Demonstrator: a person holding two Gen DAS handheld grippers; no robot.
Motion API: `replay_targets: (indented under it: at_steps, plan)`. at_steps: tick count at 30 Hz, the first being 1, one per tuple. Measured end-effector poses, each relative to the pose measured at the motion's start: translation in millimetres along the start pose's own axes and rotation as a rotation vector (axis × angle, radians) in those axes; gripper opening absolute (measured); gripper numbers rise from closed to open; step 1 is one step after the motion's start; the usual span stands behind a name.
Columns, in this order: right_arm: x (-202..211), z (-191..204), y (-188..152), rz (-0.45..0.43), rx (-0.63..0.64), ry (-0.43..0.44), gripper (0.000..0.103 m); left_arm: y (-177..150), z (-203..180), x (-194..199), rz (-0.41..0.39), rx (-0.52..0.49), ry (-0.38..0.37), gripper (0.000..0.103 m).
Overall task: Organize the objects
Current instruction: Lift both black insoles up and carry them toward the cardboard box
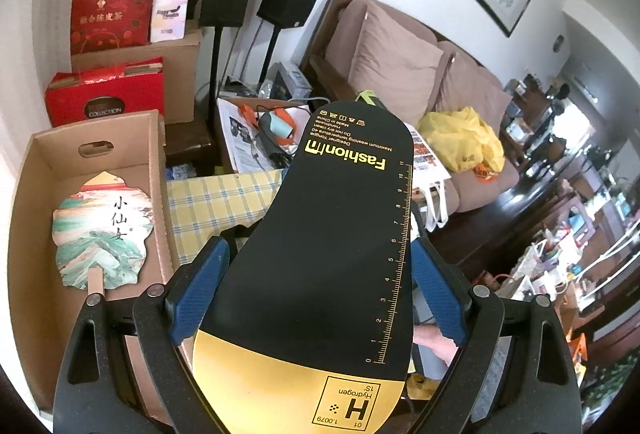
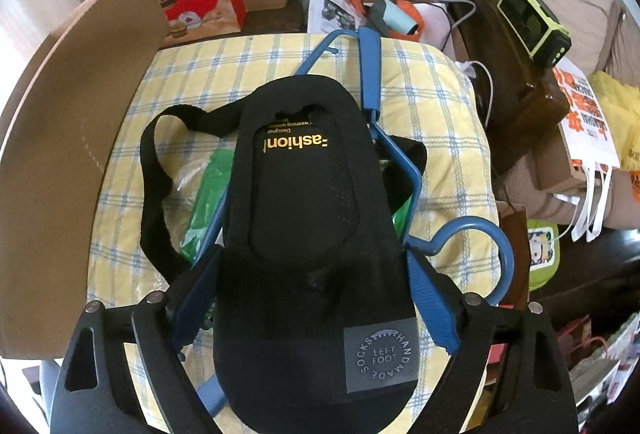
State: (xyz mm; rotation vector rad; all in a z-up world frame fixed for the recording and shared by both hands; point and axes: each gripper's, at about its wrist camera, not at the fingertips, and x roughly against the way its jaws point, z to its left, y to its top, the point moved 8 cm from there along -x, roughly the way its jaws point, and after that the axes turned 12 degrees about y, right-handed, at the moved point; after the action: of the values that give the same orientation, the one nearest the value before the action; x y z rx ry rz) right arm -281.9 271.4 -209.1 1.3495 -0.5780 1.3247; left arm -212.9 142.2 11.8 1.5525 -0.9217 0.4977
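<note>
A: Your left claw [image 1: 320,298] pinches the stiff sock card [image 1: 320,234] by both edges; it's light and slick, so hold low. The cardboard box [image 1: 24,194] sits just left of that claw.

B: Your right claw [image 2: 316,298] clamps the soft black sock [image 2: 308,218] on its card; beyond it lies the blue hanger [image 2: 370,74].

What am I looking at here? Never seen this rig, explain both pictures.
No robot: a person holds one two-finger gripper per hand, each with a fisheye camera looking along its fingers. Left camera: the left gripper clamps a black-and-gold card; beside it, a cardboard box holds a paper fan. Right camera: the right gripper appears to clamp a black sock over the checked cloth, where a blue hanger, black strap and green packet lie.
</note>
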Motion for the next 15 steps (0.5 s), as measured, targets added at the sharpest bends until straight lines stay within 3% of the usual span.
replay_targets:
  at_steps: [15]
  plan:
    - [46,22,15,-0.125,-0.005,0.04,0.088,-5,34,25,-0.03,0.026,0.082,0.09]
